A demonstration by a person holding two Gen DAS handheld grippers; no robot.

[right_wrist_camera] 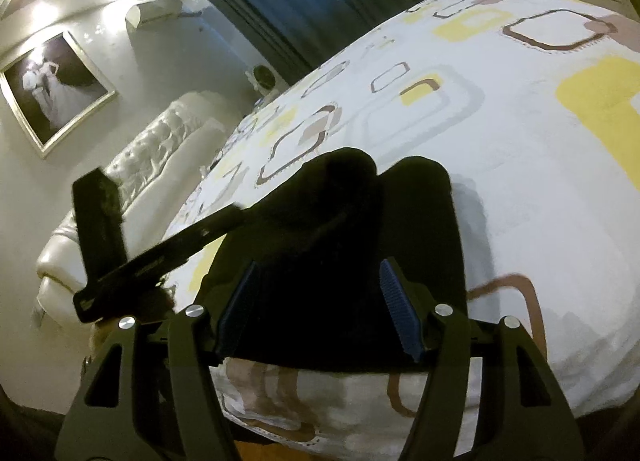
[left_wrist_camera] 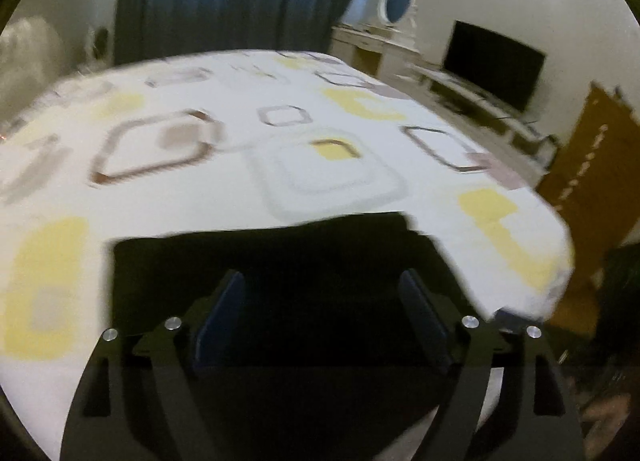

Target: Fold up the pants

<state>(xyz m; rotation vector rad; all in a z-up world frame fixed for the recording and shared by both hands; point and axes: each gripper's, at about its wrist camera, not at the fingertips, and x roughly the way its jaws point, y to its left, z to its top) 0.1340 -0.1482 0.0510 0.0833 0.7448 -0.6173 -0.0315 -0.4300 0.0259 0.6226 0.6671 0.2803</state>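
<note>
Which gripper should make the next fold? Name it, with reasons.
Either, probably; no clear favourite. The left gripper and right gripper are both open over the black pants on the bed.

Dim indoor light in both views; motion blur smears the white bedsheet with yellow and brown squares [left_wrist_camera: 280, 165] in the left wrist view. Above the framed black-and-white photograph [right_wrist_camera: 56, 89], ceiling spots glare on the wall. Fisheye bending curves the sheet's edges, and the black folded pants [right_wrist_camera: 320, 253] lose all detail in shadow.
</note>
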